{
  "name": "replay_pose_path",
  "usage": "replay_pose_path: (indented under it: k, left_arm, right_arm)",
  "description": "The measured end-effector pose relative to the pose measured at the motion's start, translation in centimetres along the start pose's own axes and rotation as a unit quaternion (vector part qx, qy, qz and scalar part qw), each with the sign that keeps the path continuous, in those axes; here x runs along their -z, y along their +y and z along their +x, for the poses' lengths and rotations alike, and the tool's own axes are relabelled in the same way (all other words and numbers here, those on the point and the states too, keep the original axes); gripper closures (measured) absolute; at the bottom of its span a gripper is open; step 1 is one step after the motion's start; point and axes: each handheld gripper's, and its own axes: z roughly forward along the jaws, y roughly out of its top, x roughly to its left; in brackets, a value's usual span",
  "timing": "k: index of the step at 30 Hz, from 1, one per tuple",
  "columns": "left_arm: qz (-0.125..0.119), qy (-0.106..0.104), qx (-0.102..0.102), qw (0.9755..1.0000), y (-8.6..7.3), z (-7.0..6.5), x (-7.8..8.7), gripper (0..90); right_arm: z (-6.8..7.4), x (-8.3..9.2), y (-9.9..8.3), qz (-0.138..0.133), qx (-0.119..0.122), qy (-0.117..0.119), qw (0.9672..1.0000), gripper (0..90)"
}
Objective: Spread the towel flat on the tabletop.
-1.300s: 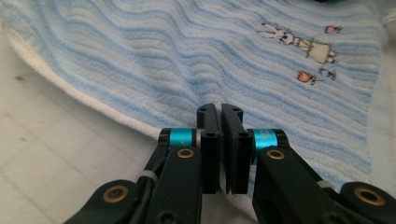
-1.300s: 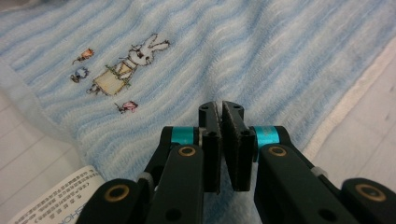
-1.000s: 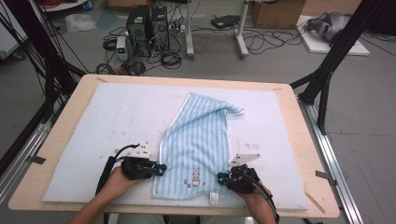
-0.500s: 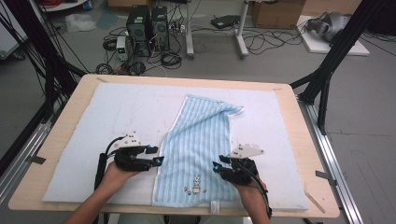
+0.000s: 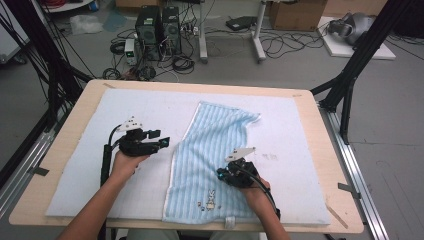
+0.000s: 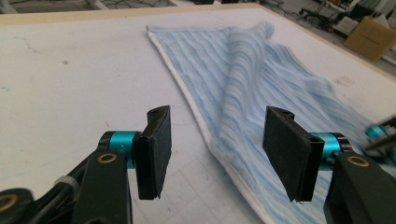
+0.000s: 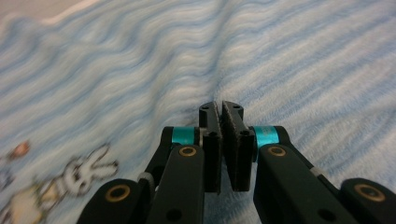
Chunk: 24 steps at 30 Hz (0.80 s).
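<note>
Your left gripper (image 5: pixel 162 142) hovers with its jaws spread wide and empty, just beside the white-hemmed left edge of the blue striped towel (image 5: pixel 210 160). That towel runs from the tabletop's (image 5: pixel 320 150) near edge up toward the middle, its far right corner folded over. Your right gripper (image 5: pixel 221 176) sits over the towel's right half, jaws pressed together with nothing visibly between them. A white mat (image 5: pixel 125 115) covers the tabletop, with bare mat toward the left edge and along the far edge.

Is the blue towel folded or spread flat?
Mostly spread: the blue towel lies lengthwise on the mat, with its far right corner rumpled.
</note>
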Motion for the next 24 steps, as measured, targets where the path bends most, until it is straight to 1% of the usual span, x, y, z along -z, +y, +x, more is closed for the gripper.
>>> replay_pose_path:
  k: [2, 3, 5, 8, 9, 10, 11, 12, 13, 14, 15, 17, 18, 19, 20, 21, 22, 23, 24]
  left_arm:
    - [-0.009, 0.004, 0.008, 0.9999, 0.0, 0.3, -0.3, 42.2]
    - [-0.008, 0.006, 0.014, 0.9998, -0.1, 0.5, -0.5, 42.3]
    - [0.009, 0.013, 0.009, 0.9998, -0.2, 0.9, -1.1, 42.2]
    - [0.009, 0.012, 0.008, 0.9999, -0.1, 1.3, -1.9, 42.3]
    - [0.012, 0.014, 0.005, 0.9998, 0.1, 1.3, -2.2, 42.3]
    - [0.014, 0.015, 0.0, 0.9998, 0.4, 1.3, -2.6, 42.3]
    - [0.012, 0.014, -0.003, 0.9998, 0.7, 1.3, -3.0, 42.3]
    - [0.012, 0.013, -0.005, 0.9998, 1.0, 1.3, -3.4, 42.3]
    - [0.012, 0.014, -0.005, 0.9998, 1.4, 1.2, -3.9, 42.3]
    - [0.012, 0.013, -0.005, 0.9998, 1.8, 1.3, -4.8, 42.3]
    - [0.013, 0.013, -0.003, 0.9998, 1.9, 1.3, -5.2, 42.2]
    - [0.02, 0.012, -0.004, 0.9997, 2.4, 1.3, -6.8, 42.2]
    - [0.023, 0.009, -0.006, 0.9997, 2.5, 1.4, -7.4, 42.0]
    - [0.026, 0.005, -0.007, 0.9996, 2.6, 1.4, -8.2, 41.9]
    - [0.031, 0.001, -0.011, 0.9994, 2.7, 1.3, -9.2, 41.4]
    - [0.032, 0.001, -0.014, 0.9994, 2.7, 1.2, -9.7, 40.9]
    - [0.045, -0.002, -0.014, 0.9989, 2.8, 1.2, -10.7, 40.6]
    - [0.053, 0.001, -0.016, 0.9985, 2.9, 1.1, -11.2, 40.0]
    - [0.058, 0.004, -0.022, 0.998, 2.9, 0.9, -11.9, 39.1]
  right_arm:
    - [0.2, 0.5, -0.5, 0.006, 0.008, 0.018, 0.9998, 86.4]
    - [0.2, 0.7, -0.8, 0.006, 0.011, 0.025, 0.9996, 86.4]
    - [0.3, 1.3, -1.5, 0.005, 0.013, 0.041, 0.9991, 86.4]
    - [0.3, 1.8, -2.0, 0.011, 0.023, 0.061, 0.9978, 84.9]
    - [0.2, 2.0, -2.1, 0.011, 0.024, 0.069, 0.9973, 82.9]
    - [0.1, 2.1, -2.1, 0.005, 0.026, 0.073, 0.997, 79.5]
    - [-0.2, 2.3, -2.2, -0.005, 0.021, 0.074, 0.997, 75.6]
    - [-0.5, 2.5, -2.1, -0.021, 0.012, 0.073, 0.997, 71.0]
    - [-0.8, 2.9, -2.1, -0.039, 0.008, 0.065, 0.9971, 67.2]
    - [-1.1, 3.2, -2.0, -0.055, -0.001, 0.058, 0.9968, 65.3]
    - [-1.6, 3.8, -2.0, -0.074, -0.009, 0.044, 0.9963, 62.3]
    - [-2.0, 4.2, -2.0, -0.09, -0.017, 0.034, 0.9953, 61.6]
    - [-2.1, 4.4, -2.1, -0.095, -0.024, 0.028, 0.9948, 60.4]
    - [-2.2, 4.5, -2.2, -0.099, -0.024, 0.025, 0.9945, 59.8]
    - [-2.3, 4.6, -2.3, -0.099, -0.026, 0.022, 0.9945, 58.9]
    - [-2.4, 4.6, -2.4, -0.096, -0.026, 0.015, 0.995, 57.7]
    - [-2.4, 4.7, -2.5, -0.093, -0.025, 0.011, 0.9952, 56.7]
    - [-2.5, 4.8, -2.7, -0.092, -0.033, 0.008, 0.9952, 56.3]
    - [-2.7, 4.8, -2.8, -0.093, -0.031, 0.005, 0.9952, 55.3]
